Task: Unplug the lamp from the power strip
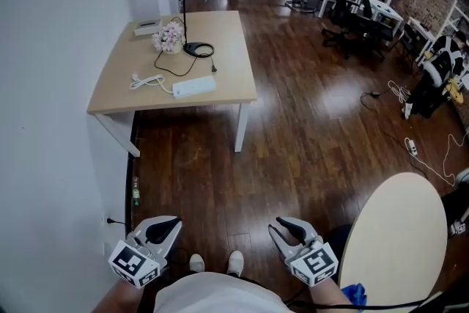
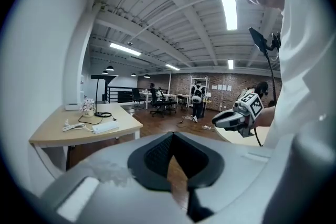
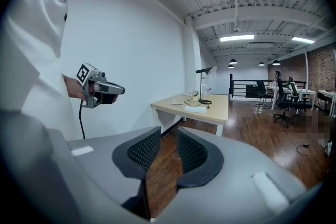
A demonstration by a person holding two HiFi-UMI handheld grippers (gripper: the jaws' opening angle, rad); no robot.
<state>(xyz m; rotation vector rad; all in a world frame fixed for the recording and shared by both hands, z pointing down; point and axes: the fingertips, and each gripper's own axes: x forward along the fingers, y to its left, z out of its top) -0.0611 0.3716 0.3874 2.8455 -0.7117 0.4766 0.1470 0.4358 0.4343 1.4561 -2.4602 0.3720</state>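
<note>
Grippers held low, close to the person's body: left gripper has its jaw tips clenched together on nothing, and right gripper has its jaws parted and empty. Well ahead, across dark wooden floor, a black desk lamp stands on a light wooden table. A white power strip lies near the table's front edge.

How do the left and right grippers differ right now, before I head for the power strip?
The left gripper's jaws meet at the tips; the right gripper's jaws stand slightly apart, floor showing between them. The left gripper is by the white wall, the right gripper beside the round table. Both are empty and well short of the desk with the lamp and power strip.
</note>
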